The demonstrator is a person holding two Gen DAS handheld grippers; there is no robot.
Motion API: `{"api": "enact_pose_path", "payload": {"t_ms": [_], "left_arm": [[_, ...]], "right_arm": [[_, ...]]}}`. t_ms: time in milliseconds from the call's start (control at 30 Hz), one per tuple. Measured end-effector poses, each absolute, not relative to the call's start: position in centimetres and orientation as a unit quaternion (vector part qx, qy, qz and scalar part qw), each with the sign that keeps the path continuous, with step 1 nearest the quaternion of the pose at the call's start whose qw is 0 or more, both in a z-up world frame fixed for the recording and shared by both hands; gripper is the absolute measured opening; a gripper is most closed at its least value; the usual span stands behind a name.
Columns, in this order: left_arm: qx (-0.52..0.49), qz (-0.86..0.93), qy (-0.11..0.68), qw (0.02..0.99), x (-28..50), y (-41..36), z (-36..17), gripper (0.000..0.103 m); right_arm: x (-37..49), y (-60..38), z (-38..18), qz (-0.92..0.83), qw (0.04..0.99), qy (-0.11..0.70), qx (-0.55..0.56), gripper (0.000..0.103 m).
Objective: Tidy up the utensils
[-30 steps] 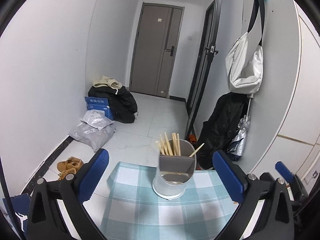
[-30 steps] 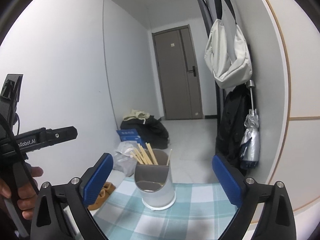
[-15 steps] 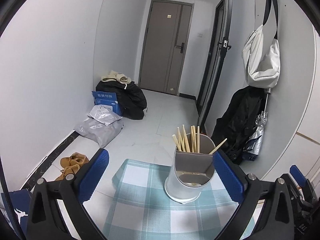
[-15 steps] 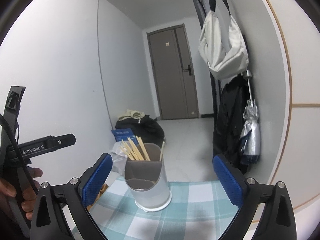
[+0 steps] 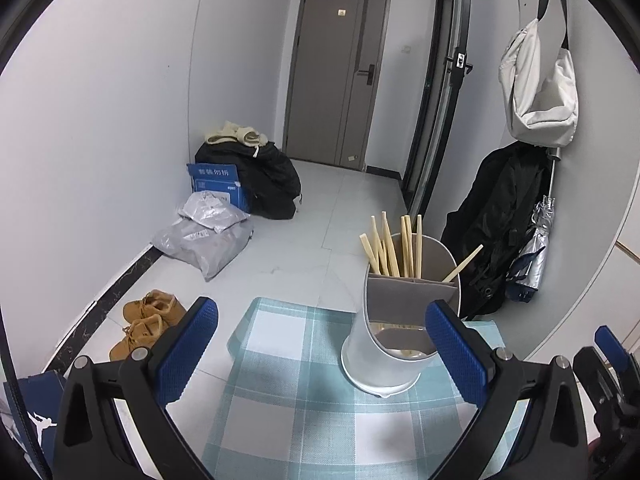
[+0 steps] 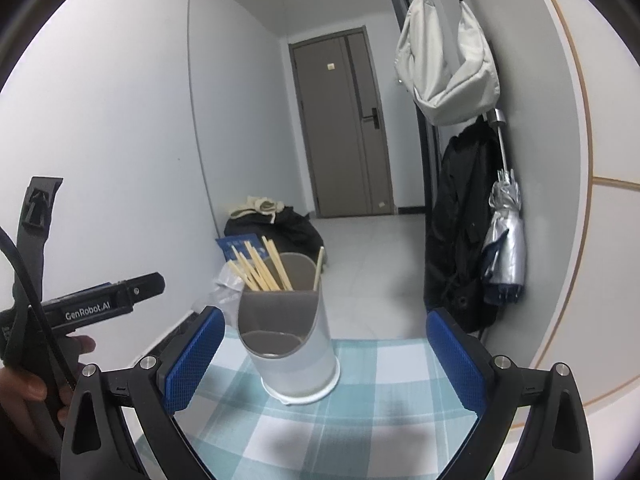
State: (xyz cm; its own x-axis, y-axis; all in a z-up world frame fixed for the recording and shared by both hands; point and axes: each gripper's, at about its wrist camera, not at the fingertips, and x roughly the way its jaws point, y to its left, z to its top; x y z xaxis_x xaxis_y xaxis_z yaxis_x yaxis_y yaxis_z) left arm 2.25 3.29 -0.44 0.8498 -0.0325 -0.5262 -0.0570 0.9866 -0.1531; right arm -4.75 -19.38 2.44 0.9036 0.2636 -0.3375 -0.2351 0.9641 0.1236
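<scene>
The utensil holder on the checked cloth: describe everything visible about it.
The utensil holder is a pale grey, plastic-looking cylinder standing upright on the checked tablecloth. A grey divider splits it: the tall back section holds wooden chopsticks leaning at angles, and the lower-cut front section looks nearly empty. Neither gripper touches it.

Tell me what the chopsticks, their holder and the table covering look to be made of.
Chopsticks: likely bamboo or pale wood; matte tan, squared sticks.
Holder: probably plastic; smooth satin white wall, grey divider insert.
Table covering: woven fabric by its look; fine weave texture, teal and white check print.
</scene>
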Motion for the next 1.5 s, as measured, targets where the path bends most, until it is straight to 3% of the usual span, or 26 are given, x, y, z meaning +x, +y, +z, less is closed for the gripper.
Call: {"api": "enact_pose_path", "payload": {"t_ms": [1500], "left_arm": [[-0.089, -0.008, 0.266, 0.96, 1.2, 3.5, -0.6, 0.102]], "right_arm": [[-4.9, -20.1, 1.8, 0.107, 0.973, 0.195, 0.062, 0.102]]}}
